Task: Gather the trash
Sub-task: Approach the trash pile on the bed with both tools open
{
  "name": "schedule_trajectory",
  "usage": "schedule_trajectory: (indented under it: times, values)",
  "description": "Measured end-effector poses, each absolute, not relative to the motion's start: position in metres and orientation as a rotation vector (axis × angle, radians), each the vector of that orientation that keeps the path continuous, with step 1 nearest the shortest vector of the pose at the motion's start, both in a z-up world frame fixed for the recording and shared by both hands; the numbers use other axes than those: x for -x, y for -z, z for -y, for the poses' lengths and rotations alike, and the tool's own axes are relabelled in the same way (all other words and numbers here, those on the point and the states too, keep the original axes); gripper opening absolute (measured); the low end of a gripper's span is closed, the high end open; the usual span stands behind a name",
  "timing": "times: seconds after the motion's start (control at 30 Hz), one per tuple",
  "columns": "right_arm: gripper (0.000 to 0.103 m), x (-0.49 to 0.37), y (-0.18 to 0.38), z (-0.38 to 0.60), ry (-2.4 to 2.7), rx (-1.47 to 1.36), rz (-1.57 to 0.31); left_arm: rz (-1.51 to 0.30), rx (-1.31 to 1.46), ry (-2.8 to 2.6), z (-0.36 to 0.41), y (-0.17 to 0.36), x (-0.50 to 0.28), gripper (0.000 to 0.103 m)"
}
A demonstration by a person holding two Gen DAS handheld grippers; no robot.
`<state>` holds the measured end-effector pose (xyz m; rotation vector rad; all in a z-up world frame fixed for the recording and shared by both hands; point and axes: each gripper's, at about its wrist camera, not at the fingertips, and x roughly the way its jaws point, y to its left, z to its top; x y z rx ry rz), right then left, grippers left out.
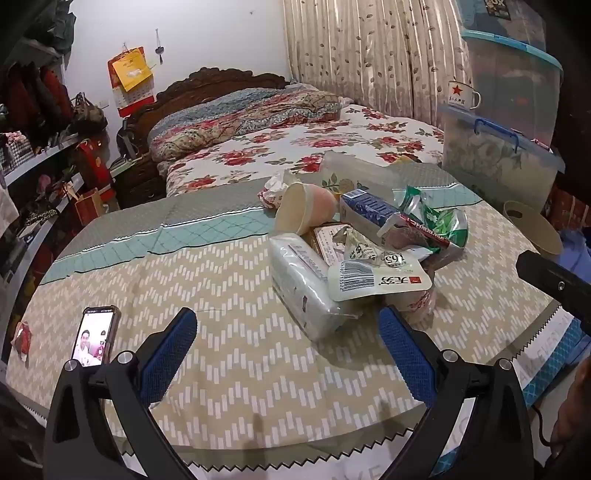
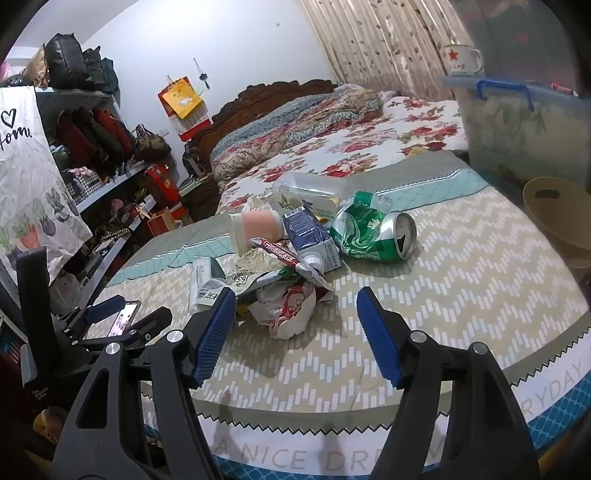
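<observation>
A white wall (image 1: 207,33) fills the upper left; below it a carved wooden bed (image 1: 295,147) in floral covers — leaf-print curtains (image 1: 369,59) upper right, cluttered shelves (image 2: 110,162) far left.

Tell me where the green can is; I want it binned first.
The green can lies crushed on its side at the right edge of the trash pile in the right wrist view, beside the blue carton, left of the beige bin.

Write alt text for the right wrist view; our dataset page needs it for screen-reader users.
A pile of trash, including a crushed green can, a blue carton and crumpled wrappers, lies on a patterned bedspread ahead of the open, empty right tool. A tan bin sits far right, a phone at left.
</observation>
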<state>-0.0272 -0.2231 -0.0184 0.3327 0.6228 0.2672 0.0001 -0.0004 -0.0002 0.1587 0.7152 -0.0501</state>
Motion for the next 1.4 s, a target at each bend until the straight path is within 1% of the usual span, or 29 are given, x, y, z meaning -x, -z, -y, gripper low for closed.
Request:
schedule_trajectory:
  times: [0.27,0.57,0.8,1.1,1.4]
  values:
    - [0.07,0.028,0.019,0.222,-0.267,-0.331,-0.616,-0.713,-0.139,0.051,0.008,-0.002,0.0,0.094]
    - [0.07,0.026,0.017,0.222,-0.27,-0.329,-0.623,-0.706,-0.065,0.069,-0.012,0.008,-0.002,0.094]
    - [0.07,0.031,0.018,0.221,-0.272,-0.325,-0.617,-0.639,-0.071,0.082,-0.008,0.006,0.006,0.093]
    - [0.07,0.029,0.019,0.221,-0.27,-0.33,-0.617,-0.733,0.01,0.112,-0.02,0.013,-0.006,0.093]
    - [0.07,0.033,0.017,0.22,-0.274,-0.325,-0.62,-0.743,-0.014,0.03,-0.025,0.02,-0.01,0.093]
